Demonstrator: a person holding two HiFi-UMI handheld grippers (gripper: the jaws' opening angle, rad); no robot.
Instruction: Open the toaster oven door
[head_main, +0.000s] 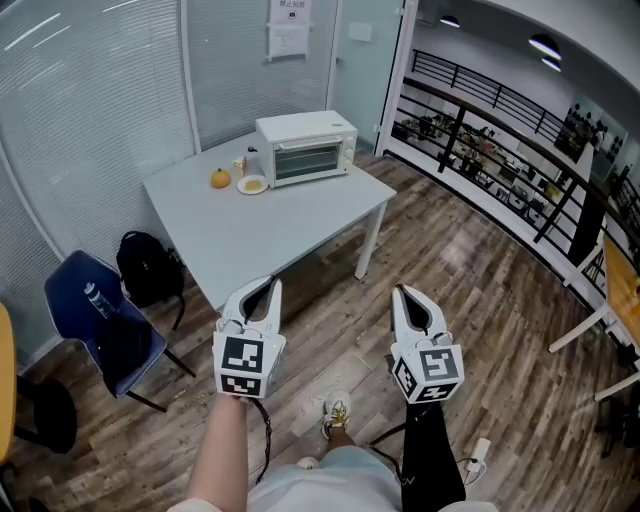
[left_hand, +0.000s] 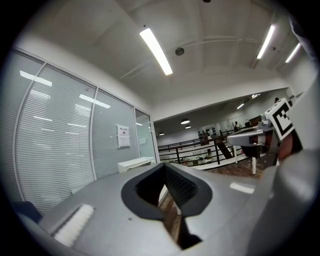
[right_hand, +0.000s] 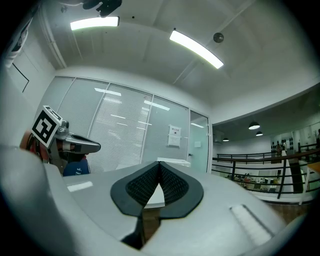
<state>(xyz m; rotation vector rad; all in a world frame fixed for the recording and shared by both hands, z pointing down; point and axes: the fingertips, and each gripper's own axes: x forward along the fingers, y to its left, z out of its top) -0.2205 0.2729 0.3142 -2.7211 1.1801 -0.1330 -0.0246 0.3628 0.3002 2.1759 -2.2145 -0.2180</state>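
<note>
Grippers hang side by side above the wooden floor (head_main: 470, 270), well short of the toaster oven (head_main: 305, 147). The left gripper (head_main: 274, 285) and the right gripper (head_main: 399, 291) each have their jaws pressed together on nothing (tips aimed at the oven). It sits, door shut, on the grey table (head_main: 260, 228), with a small plate (head_main: 252, 184) and an orange fruit (head_main: 220, 179) just left of it.
</note>
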